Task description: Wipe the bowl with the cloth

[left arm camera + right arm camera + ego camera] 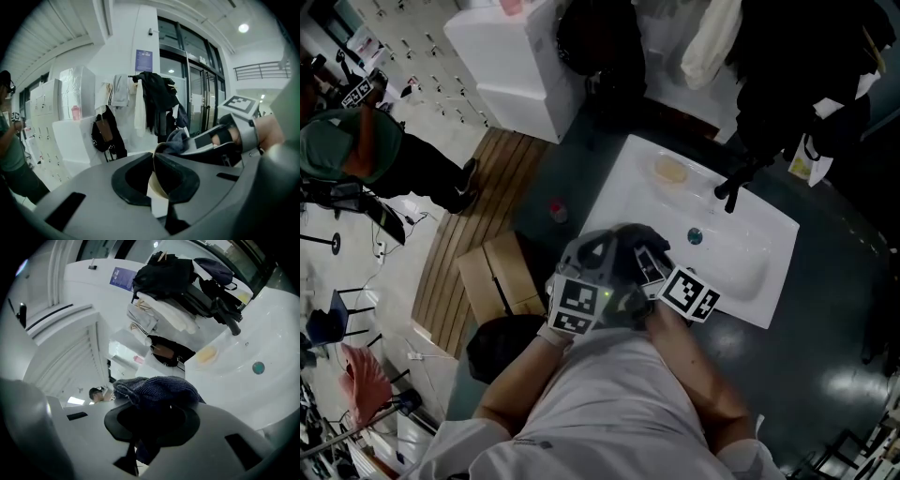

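- Gripping bowl [158,187] by its rim with left gripper [153,180]; jaws closed on the pale edge, bowl seen edge-on
- Pinching dark blue cloth [154,390] with right gripper [150,423]; cloth bunched up over the pads
- Held close together over near left edge of white sink [750,234]; cloth just beside bowl
- Farther off: dark tap [736,183] at far rim; yellowish lump [670,172] left of it

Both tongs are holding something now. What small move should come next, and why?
Probably sweep the dark blue knitted cloth, held by the right tongs, along the inside of the cream-coloured bowl. The left tongs are shut on the bowl's rim, and the left gripper view shows the cloth close to the bowl's upper edge, so a short wiping stroke seems enough.
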